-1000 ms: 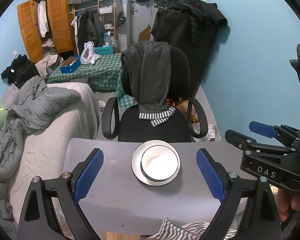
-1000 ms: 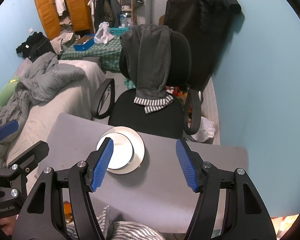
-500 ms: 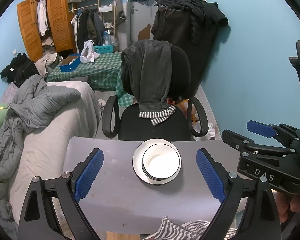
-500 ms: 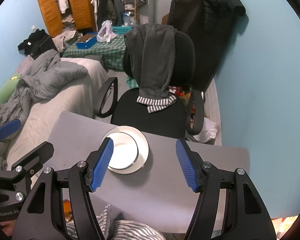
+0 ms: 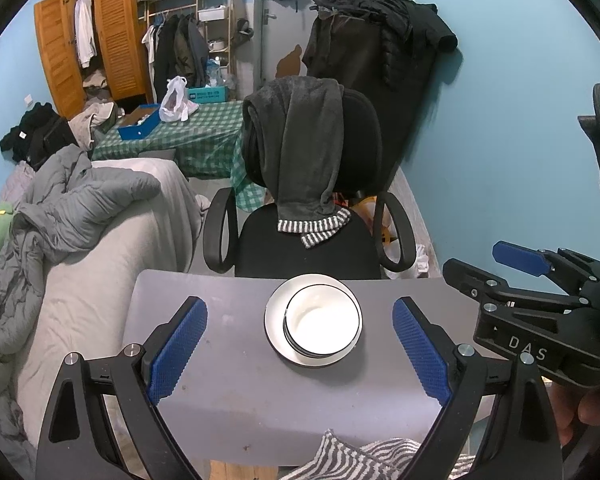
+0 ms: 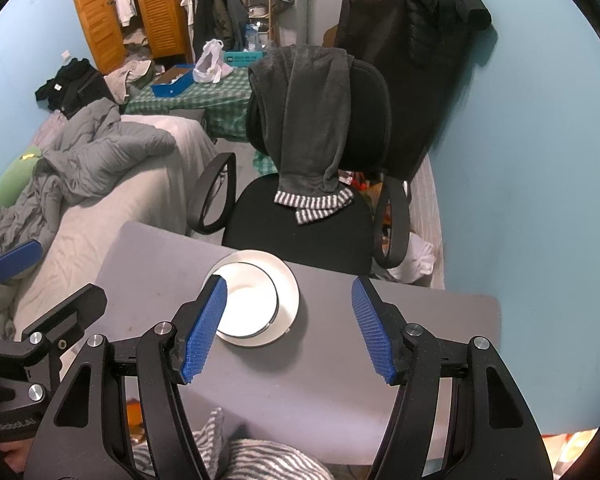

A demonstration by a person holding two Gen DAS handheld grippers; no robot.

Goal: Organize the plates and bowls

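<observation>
a white round bowl sits nested on a white round plate on the grey table, both black blue-padded grippers, left gripper and right gripper, hovering spread wide and empty.

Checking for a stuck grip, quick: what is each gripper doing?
Left gripper: open, holding nothing.
Right gripper: open, holding nothing.
</observation>
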